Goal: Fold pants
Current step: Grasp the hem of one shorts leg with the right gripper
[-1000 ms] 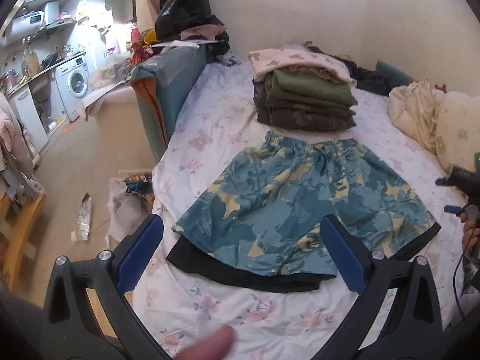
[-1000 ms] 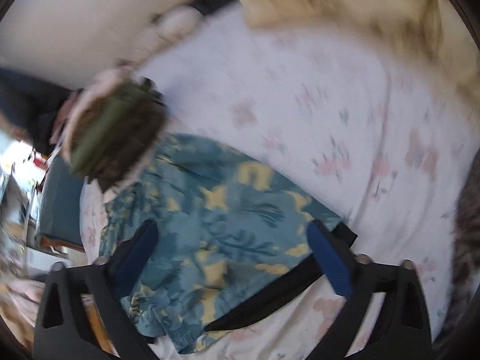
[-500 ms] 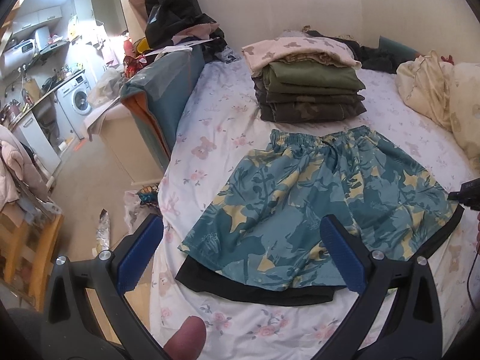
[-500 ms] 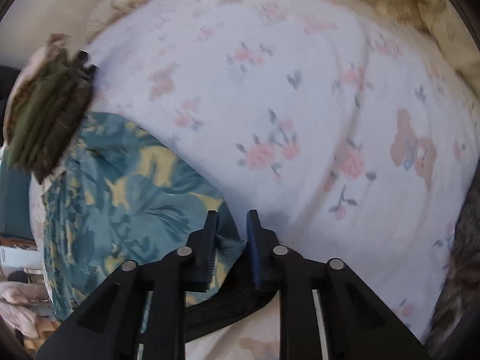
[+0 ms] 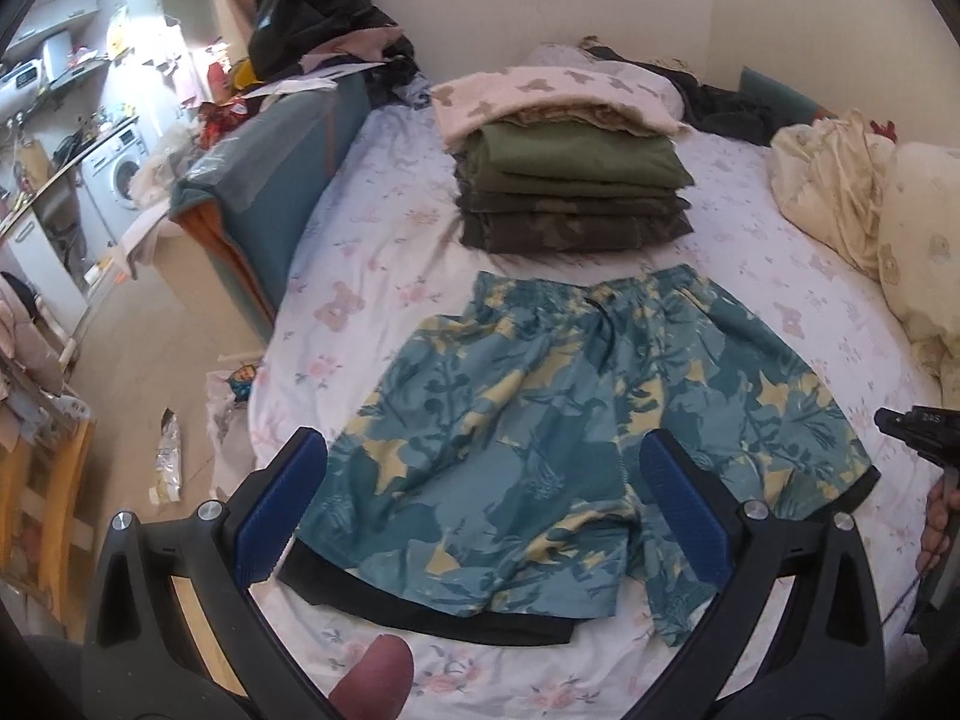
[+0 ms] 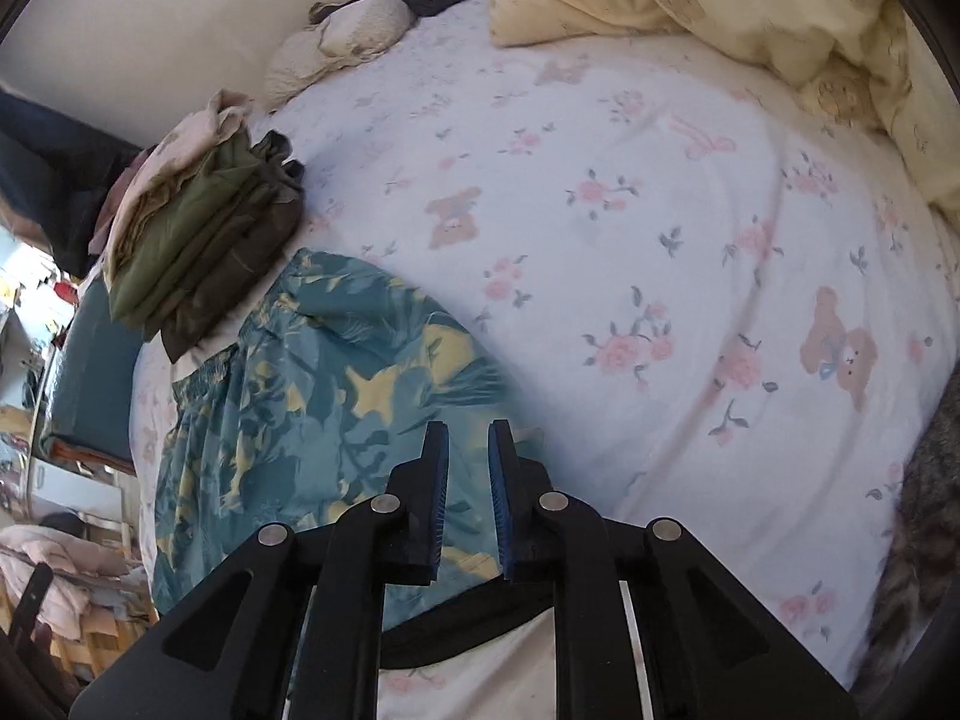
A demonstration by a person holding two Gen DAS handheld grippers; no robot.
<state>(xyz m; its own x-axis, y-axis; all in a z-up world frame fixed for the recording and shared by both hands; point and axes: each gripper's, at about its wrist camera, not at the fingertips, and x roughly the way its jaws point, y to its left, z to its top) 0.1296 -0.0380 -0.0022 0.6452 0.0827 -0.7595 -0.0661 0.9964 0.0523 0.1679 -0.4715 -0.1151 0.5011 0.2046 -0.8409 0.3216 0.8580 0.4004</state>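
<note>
While shorts [image 5: 576, 420] lie flat, left tool [image 5: 480, 504] spread above hem, right tool [image 6: 468, 480] pinching leg edge

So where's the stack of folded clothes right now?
The stack of folded clothes sits on the bed just beyond the waistband of the patterned shorts; it appears upper left in the right wrist view.

Thin printed cloth, matt, black-hemmed: shorts [image 5: 576, 414]. Soft matt cotton: floral sheet [image 6: 660, 228] beneath. Heavier matt weave, fleecy top layer: folded stack [image 5: 570, 180] beyond shorts' waistband. Matt black plastic, ribbed blue pads, bright metal rivets: left gripper [image 5: 480, 504], right gripper [image 6: 468, 468].
</note>
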